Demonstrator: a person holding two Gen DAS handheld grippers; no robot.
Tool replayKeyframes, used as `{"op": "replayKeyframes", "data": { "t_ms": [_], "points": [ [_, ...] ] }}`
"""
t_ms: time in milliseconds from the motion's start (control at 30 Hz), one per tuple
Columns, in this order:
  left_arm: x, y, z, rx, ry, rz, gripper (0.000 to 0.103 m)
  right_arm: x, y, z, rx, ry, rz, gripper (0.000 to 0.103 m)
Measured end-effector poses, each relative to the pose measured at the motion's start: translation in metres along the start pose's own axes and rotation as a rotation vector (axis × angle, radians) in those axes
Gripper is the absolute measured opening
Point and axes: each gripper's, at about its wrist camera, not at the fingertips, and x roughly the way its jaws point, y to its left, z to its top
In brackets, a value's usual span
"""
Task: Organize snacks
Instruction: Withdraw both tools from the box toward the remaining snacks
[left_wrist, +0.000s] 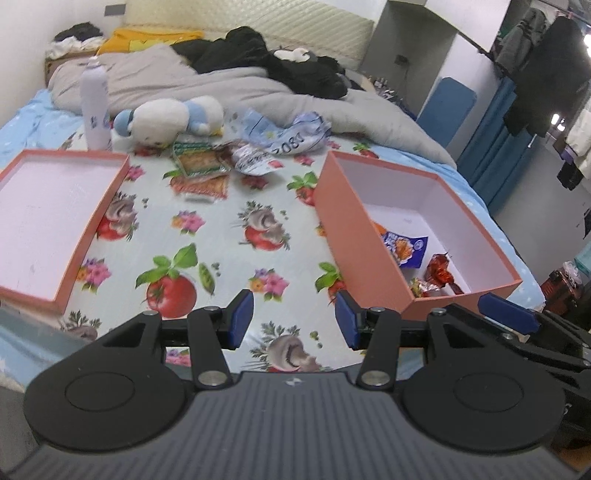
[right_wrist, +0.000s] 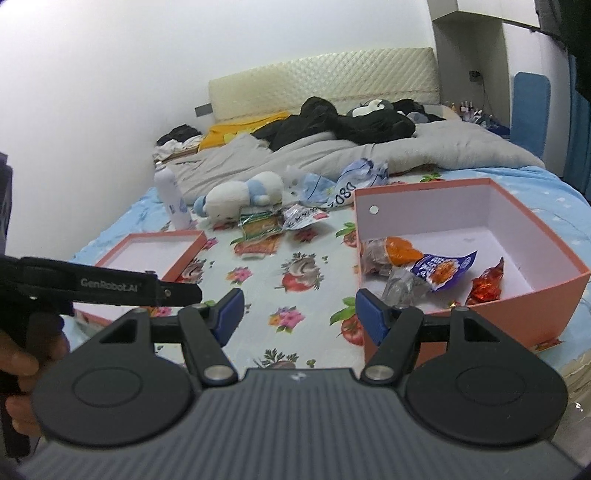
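Observation:
An open salmon box (right_wrist: 480, 317) stands on the right of the bed. In it lie an orange packet (right_wrist: 400, 251), a blue packet (right_wrist: 443, 267) and a red wrapper (right_wrist: 487, 282). The same box (left_wrist: 362, 225) shows the blue packet (left_wrist: 404, 247) and red wrapper (left_wrist: 439, 271) in the left wrist view. A pile of loose snack packets (left_wrist: 207, 166) (right_wrist: 258, 227) lies further back on the sheet. My left gripper (left_wrist: 294, 319) hovers open and holds nothing, left of the box's near corner. My right gripper (right_wrist: 301, 315) is open and holds nothing at the box's near left corner.
The box's lid (left_wrist: 55, 206) (right_wrist: 147, 251) lies upturned on the left. A white spray bottle (left_wrist: 94, 107), a plush toy (left_wrist: 173, 118), crumpled wrappers (left_wrist: 288, 136) and a grey duvet (left_wrist: 221, 81) sit behind the snacks. A person's hand (right_wrist: 22, 354) holds the left gripper's handle.

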Motion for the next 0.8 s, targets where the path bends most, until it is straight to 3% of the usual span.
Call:
{"op": "replayKeyframes", "data": {
  "t_ms": [533,800],
  "points": [
    [0.035,0.035,0.020,-0.031,-0.015,0.027,0.055,0.049,0.011,0.005,-0.017,0.049,0.024,0.069],
    [0.063,0.069,0.040,-0.060,-0.028,0.060,0.061,0.094,0.029,0.021,-0.046,0.051,0.056,0.069]
  ]
}}
